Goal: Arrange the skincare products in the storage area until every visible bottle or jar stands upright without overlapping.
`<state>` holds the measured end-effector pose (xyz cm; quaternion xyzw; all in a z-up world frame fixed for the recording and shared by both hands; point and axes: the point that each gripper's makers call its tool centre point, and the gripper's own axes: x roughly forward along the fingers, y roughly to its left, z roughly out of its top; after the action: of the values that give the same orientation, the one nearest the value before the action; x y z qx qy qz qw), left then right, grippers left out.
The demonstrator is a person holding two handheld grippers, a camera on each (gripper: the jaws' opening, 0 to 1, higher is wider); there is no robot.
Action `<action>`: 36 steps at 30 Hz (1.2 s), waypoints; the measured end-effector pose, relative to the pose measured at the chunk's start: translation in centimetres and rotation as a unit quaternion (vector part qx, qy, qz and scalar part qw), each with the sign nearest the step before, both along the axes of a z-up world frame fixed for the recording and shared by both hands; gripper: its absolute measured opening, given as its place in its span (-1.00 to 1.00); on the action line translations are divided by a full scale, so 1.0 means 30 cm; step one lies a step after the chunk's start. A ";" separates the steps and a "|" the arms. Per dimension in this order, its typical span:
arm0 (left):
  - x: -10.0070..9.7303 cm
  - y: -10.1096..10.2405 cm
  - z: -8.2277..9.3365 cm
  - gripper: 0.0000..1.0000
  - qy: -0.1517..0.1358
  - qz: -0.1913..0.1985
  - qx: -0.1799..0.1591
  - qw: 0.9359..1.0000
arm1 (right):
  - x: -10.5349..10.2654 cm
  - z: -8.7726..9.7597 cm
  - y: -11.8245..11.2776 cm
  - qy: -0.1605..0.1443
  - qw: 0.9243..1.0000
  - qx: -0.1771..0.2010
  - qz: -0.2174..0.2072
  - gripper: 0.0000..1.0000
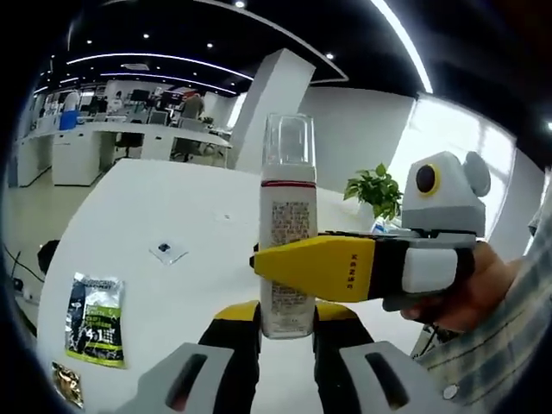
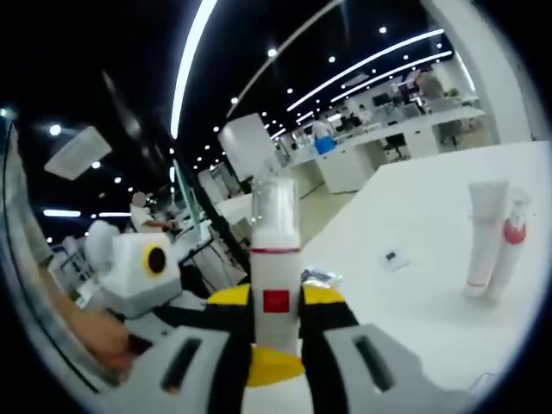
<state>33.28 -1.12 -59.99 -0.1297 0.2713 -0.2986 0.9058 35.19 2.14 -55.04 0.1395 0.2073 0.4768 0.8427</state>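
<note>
A tall white bottle [image 1: 287, 259] with a clear cap and a red band stands upright near the middle of the white table [image 1: 172, 207]. The jaws of my left gripper [image 1: 287, 323] press against both sides of its base. My right gripper [image 1: 319, 267] reaches in from the right, held by a hand, with its yellow jaw across the bottle's middle. In the right gripper view, the same bottle [image 2: 274, 259] rises between the jaws of my right gripper [image 2: 276, 302], which is shut on it. My left gripper [image 2: 274, 366] crosses it lower down.
A green and black sachet [image 1: 95, 319], a small dark packet [image 1: 166, 252] and another packet [image 1: 67, 384] lie on the table to the left. A white tube [image 2: 485, 237] and a red-capped bottle [image 2: 511, 250] stand upright together further off. A potted plant [image 1: 375, 190] sits behind.
</note>
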 end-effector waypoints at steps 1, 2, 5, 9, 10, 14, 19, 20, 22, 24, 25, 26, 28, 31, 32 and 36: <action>-0.001 -0.001 0.002 -0.55 -0.004 0.000 0.000 1.000 | 0.001 0.001 -0.002 0.001 1.000 0.001 0.000 -0.62; -0.002 -0.002 0.003 -0.55 -0.006 -0.002 0.002 1.000 | 0.001 0.000 -0.006 0.004 1.000 0.002 -0.001 -0.62; -0.006 -0.004 0.001 -0.56 -0.009 -0.005 0.005 1.000 | -0.005 -0.003 -0.010 0.006 1.000 -0.002 0.000 -0.62; -0.016 -0.007 -0.001 -0.57 -0.011 -0.012 -0.001 1.000 | -0.014 -0.003 -0.013 0.011 1.000 -0.007 0.005 -0.61; -0.017 -0.009 0.002 -0.57 -0.012 -0.013 -0.006 1.000 | -0.014 0.001 -0.015 0.011 1.000 -0.006 0.008 -0.61; -0.020 -0.019 0.006 -0.57 -0.022 -0.023 -0.004 0.999 | -0.008 0.025 -0.028 0.002 1.000 -0.006 0.013 -0.58; -0.030 -0.031 -0.001 -0.57 -0.023 -0.033 0.003 0.999 | 0.021 0.071 -0.064 0.006 1.000 0.015 0.000 -0.57; -0.030 -0.031 -0.001 -0.57 -0.023 -0.033 0.003 0.999 | 0.020 0.070 -0.067 0.010 1.000 0.016 0.002 -0.60; -0.033 -0.033 -0.009 -0.57 -0.023 -0.039 0.013 0.999 | 0.009 0.059 -0.071 0.031 0.999 0.017 0.010 -0.61; -0.036 -0.033 -0.018 -0.57 -0.024 -0.042 0.025 0.999 | -0.003 0.047 -0.074 0.034 0.999 0.005 0.019 -0.62; -0.039 -0.032 -0.026 -0.57 -0.022 -0.042 0.031 0.998 | -0.005 0.041 -0.075 0.039 0.999 0.001 0.021 -0.62; -0.040 -0.032 -0.030 -0.56 -0.020 -0.041 0.031 0.998 | -0.007 0.037 -0.076 0.043 0.999 -0.001 0.021 -0.62; -0.047 -0.029 -0.045 -0.56 -0.019 -0.045 0.040 0.998 | -0.015 0.020 -0.078 0.054 0.998 -0.014 0.030 -0.62; -0.061 -0.022 -0.064 -0.56 -0.015 -0.045 0.045 0.998 | -0.029 -0.005 -0.071 0.064 0.997 -0.031 0.042 -0.63; -0.065 -0.021 -0.070 -0.56 -0.012 -0.045 0.043 0.998 | -0.033 -0.011 -0.069 0.066 0.996 -0.034 0.047 -0.63; -0.078 -0.028 -0.091 -0.55 0.023 -0.025 0.012 0.999 | -0.032 -0.032 -0.070 0.069 0.996 -0.037 0.042 -0.63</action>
<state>30.95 -1.95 -62.73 -0.1192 0.2989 -0.3151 0.8928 34.22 0.04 -56.01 0.1317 0.2887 0.4932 0.8100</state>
